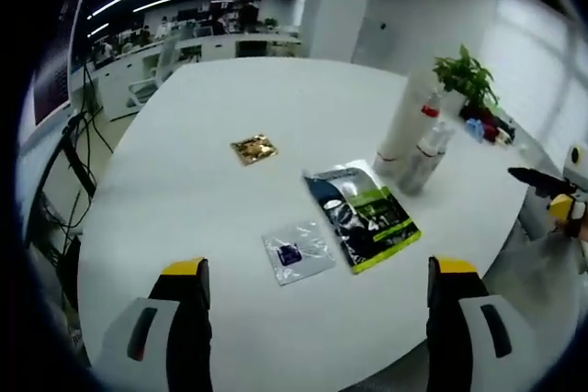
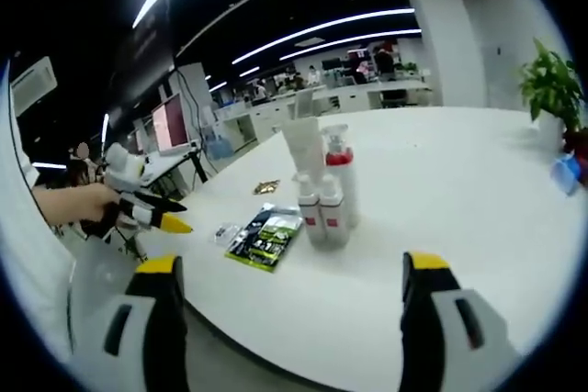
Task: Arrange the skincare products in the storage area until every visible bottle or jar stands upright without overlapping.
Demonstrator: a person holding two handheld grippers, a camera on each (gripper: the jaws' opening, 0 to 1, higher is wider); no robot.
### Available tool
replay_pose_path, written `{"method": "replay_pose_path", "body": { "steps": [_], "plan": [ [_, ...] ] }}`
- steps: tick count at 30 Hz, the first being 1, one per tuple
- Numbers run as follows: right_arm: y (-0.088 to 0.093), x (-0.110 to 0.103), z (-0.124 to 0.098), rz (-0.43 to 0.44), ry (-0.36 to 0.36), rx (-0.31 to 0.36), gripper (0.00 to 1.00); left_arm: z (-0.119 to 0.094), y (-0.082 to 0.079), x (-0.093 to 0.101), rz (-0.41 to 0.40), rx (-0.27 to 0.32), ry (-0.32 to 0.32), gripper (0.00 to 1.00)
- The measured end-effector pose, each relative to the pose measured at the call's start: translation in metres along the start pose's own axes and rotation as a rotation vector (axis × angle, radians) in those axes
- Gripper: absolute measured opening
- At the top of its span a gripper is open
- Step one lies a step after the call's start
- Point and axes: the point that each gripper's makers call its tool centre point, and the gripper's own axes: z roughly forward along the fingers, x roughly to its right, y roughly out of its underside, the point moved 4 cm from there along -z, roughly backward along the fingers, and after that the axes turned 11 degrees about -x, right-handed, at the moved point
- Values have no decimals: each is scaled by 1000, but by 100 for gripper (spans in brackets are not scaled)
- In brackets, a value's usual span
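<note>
I see a tall white tube (image 2: 303, 149), a red-capped spray bottle (image 2: 341, 181) and two small white bottles (image 2: 322, 208) standing upright, clustered and touching, on the white bench (image 2: 459, 190).

Print on green-black sachet (image 1: 363, 215) too small to read; same for gold packet (image 1: 254, 149) and clear pouch (image 1: 297, 253). Right gripper (image 1: 551, 192) cut off by left gripper view's edge. In right gripper view, small bottles (image 2: 322, 209) partly hide tall white tube (image 2: 304, 149); labels unreadable. Potted plant (image 2: 552, 89) blurred.
</note>
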Motion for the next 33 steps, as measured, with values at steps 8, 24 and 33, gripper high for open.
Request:
{"method": "replay_pose_path", "body": {
  "steps": [8, 24, 33],
  "plan": [
    [1, 2, 0, 3, 9, -6, 99, 22, -24, -6, -4, -15, -47, 97],
    [4, 7, 1, 29, 37, -22, 99, 66, -79, -40, -51, 10, -197, 97],
    [6, 11, 3, 51, 45, -37, 99, 92, -97, -66, -119, 0, -260, 97]
  ]
}}
